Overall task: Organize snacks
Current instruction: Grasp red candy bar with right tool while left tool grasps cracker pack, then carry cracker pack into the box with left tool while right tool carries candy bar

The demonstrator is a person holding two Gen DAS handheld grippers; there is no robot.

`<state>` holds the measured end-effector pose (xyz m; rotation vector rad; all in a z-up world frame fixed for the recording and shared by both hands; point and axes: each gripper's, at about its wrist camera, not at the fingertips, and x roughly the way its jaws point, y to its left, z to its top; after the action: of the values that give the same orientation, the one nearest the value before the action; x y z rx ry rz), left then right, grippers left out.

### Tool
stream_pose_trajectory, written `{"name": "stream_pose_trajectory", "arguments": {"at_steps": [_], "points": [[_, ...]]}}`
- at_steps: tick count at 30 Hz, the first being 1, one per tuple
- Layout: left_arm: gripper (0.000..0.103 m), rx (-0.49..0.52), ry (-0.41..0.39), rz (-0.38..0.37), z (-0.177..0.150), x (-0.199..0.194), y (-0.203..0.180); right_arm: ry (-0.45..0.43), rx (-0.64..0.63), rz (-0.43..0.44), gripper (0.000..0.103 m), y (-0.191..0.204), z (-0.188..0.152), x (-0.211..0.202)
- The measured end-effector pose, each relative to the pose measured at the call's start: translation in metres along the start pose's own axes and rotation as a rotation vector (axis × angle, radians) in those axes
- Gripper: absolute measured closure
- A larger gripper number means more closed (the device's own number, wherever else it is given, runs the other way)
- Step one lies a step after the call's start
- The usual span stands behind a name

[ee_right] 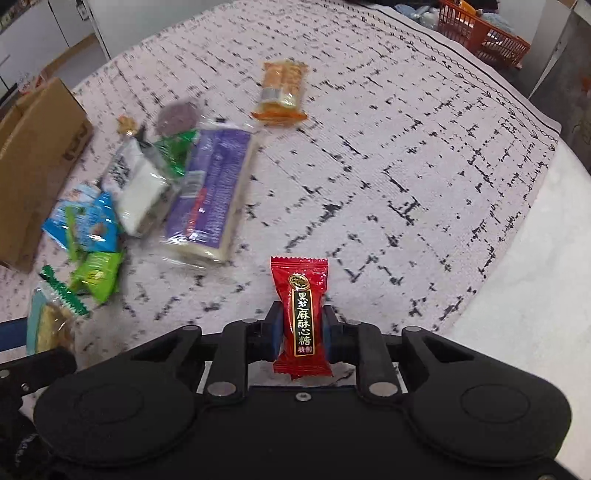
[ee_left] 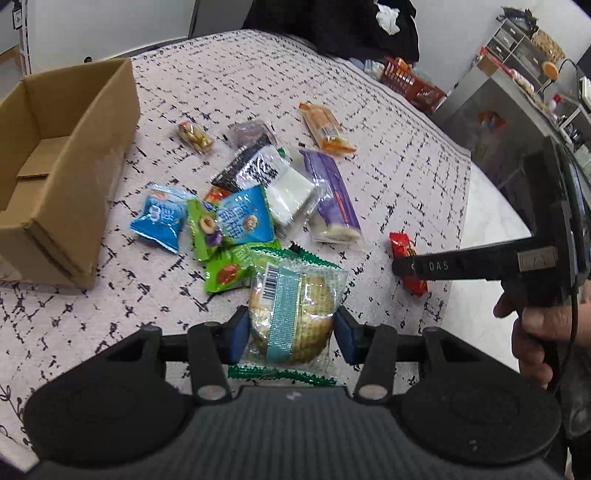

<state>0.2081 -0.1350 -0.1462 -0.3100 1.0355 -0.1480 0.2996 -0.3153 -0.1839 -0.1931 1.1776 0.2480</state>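
Note:
My left gripper [ee_left: 291,332] is shut on a clear-wrapped round biscuit pack [ee_left: 291,310] with green crimped ends, held just above the patterned tablecloth [ee_left: 388,155]. My right gripper [ee_right: 301,325] is shut on a red candy [ee_right: 300,295], which stands upright between the blue pads. From the left wrist view, that red candy [ee_left: 404,254] shows under the right gripper's black finger [ee_left: 443,266]. Loose snacks lie in a pile: blue packets [ee_left: 162,218], green packets [ee_left: 225,273], a purple bar [ee_left: 332,192], a white pack [ee_left: 288,188] and an orange pack [ee_left: 327,127]. An open cardboard box [ee_left: 55,184] sits to the left.
An orange plastic basket [ee_right: 484,33] stands at the cloth's far edge. Bare white tabletop [ee_right: 524,295] runs along the right side past the cloth's border. A small peanut-coloured packet [ee_left: 194,136] lies near the box. A person's hand [ee_left: 535,332] holds the right gripper's handle.

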Motion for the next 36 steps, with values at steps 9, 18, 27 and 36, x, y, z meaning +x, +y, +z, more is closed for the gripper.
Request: {"name": "stream_pose_trajectory", "arguments": {"at_steps": [9, 18, 27, 36], "points": [[0.055, 0.008, -0.079, -0.035, 0.008, -0.035, 0.008, -0.099, 0.073, 0.032, 0.082, 0.027, 0.003, -0.051], [0.055, 0.061, -0.174, -0.052, 0.02, -0.075, 0.019, -0.187, 0.163, 0.059, 0.082, 0.056, -0.001, -0.095], [0.055, 0.04, -0.239, -0.083, 0.025, -0.105, 0.044, -0.292, 0.176, 0.088, 0.082, 0.101, 0.001, -0.133], [0.055, 0.004, -0.298, -0.089, 0.033, -0.13, 0.084, -0.316, 0.188, 0.141, 0.082, 0.142, 0.011, -0.14]]}}
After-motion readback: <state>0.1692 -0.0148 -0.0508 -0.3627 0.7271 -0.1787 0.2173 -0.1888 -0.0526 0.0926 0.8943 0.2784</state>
